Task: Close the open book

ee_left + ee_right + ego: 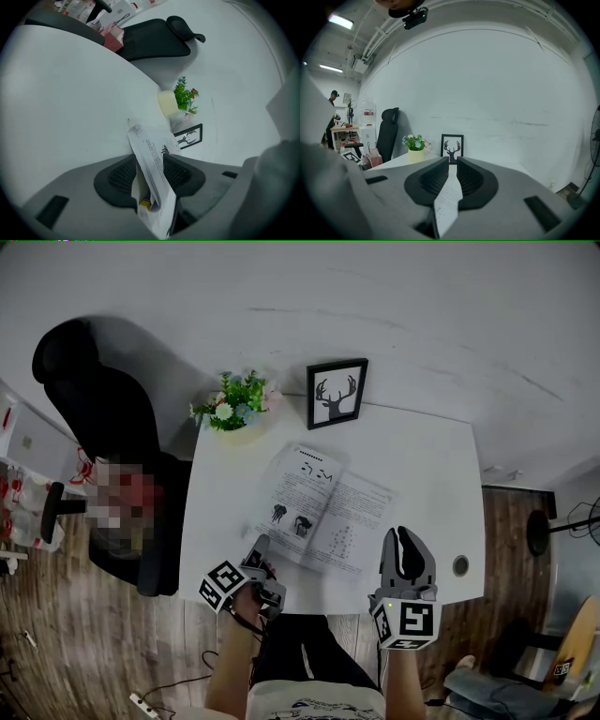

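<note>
An open book [323, 512] of printed pages lies on the white table [427, 460], turned a little askew. My left gripper [265, 570] is at its near left corner. In the left gripper view a sheaf of the pages [151, 152] stands on edge between the jaws of that gripper [151, 161] and fills the gap, so the pads press on it. My right gripper [405, 540] sits at the book's near right edge. In the right gripper view its jaws stand close together on one printed page [449, 199], and this gripper [453, 165] points toward the far wall.
A framed deer picture [337, 393] and a potted flower plant [232, 407] stand at the table's far edge. A black office chair [103, 399] is at the left. A round cable hole [460, 565] is near the table's right front corner.
</note>
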A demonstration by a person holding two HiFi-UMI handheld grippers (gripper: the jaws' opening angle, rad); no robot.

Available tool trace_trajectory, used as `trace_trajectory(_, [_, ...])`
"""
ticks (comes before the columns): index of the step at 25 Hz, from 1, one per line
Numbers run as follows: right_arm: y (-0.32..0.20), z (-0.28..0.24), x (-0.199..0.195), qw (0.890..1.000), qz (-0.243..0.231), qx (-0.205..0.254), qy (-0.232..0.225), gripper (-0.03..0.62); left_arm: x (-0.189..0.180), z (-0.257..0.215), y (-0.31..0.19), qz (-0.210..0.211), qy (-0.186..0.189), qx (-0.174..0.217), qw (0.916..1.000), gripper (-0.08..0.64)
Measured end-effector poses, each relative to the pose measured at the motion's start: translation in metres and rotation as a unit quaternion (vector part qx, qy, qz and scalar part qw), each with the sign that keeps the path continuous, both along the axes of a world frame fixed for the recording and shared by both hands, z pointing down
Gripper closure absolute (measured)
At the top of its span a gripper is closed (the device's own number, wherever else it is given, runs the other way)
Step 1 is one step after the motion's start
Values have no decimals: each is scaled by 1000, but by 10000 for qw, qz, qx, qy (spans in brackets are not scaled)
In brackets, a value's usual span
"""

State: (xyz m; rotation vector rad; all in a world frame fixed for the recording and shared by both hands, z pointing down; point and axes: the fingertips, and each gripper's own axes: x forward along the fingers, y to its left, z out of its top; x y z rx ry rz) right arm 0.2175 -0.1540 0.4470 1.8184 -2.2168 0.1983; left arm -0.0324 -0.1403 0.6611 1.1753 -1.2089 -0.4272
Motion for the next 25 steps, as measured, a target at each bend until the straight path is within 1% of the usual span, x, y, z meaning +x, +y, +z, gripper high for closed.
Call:
trace_trajectory(3, [-1, 0, -1, 10000, -7, -6, 11, 545, -3, 1, 0, -48, -21, -14, 10000, 391])
trace_trajectory(6, [-3, -1, -2, 10000, -15, -4, 10, 545, -7, 1, 0, -8, -134, 32, 9999, 464])
trace_trajectory(11, [-3, -1, -4, 10000, -13, -20, -7, 545, -8, -7, -1, 14, -192, 187, 9996, 485])
trace_trajectory(16, [-5, -2, -6, 10000, -32, -22, -20, 545, -5, -26, -5, 224, -510, 594, 9967, 508])
trace_trajectory(20, [-6, -4, -8, 10000, -36, 0, -30, 545, 2, -46, -9, 611, -866, 1016, 9892, 523])
trace_trajectory(23, [-6, -7, -7, 10000, -14, 34, -64, 545, 12, -61, -11, 958, -1159, 1287, 9802, 528])
trace_trajectory(25, [-6, -9, -5, 9999, 13, 59, -82, 545, 20, -69, -13, 1200, -1354, 1448, 9728, 529])
